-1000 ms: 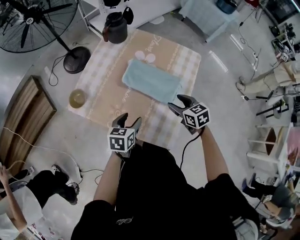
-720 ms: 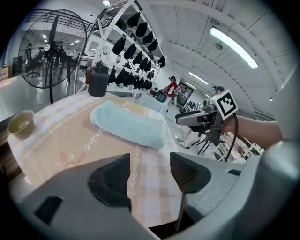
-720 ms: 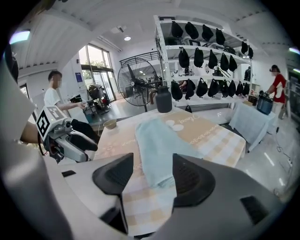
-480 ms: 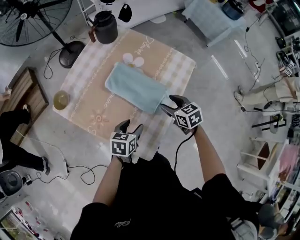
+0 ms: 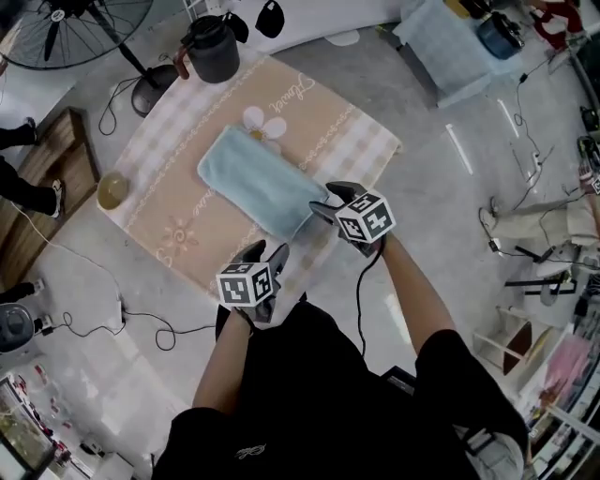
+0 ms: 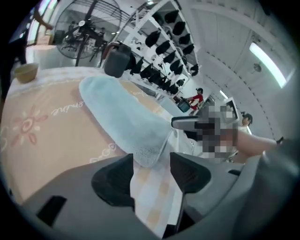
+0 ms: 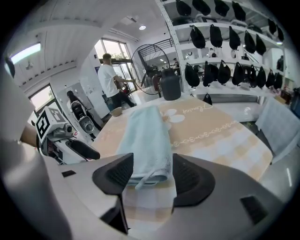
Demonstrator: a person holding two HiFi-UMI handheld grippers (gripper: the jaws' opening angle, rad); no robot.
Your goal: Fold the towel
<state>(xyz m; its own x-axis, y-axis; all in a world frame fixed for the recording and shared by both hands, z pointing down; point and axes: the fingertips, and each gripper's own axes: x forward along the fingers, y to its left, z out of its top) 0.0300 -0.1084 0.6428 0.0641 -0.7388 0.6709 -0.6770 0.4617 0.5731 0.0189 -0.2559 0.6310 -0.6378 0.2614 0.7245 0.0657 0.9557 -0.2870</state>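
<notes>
A light blue towel [image 5: 262, 187] lies folded into a long strip, slantwise on the table's beige checked cloth [image 5: 178, 202]. My right gripper [image 5: 323, 200] stands open just at the towel's near right corner; in the right gripper view its near end [image 7: 146, 140] shows between and just beyond the open jaws [image 7: 151, 171]. My left gripper [image 5: 263, 255] is open over the cloth's near edge, a little short of the towel. The towel's near corner [image 6: 140, 136] lies ahead of those jaws [image 6: 150, 165]. Neither gripper holds anything.
A black jug [image 5: 211, 52] stands at the table's far corner, and a small bowl [image 5: 111, 190] on its left corner. A standing fan [image 5: 75, 19], floor cables [image 5: 141, 319] and a blue-covered table [image 5: 450, 47] surround it. A person's legs [image 5: 28, 192] show at the left.
Both grippers have moved forward and down toward the towel's near end. The right one now reaches its near right corner; the left has come closer to the cloth's edge.
</notes>
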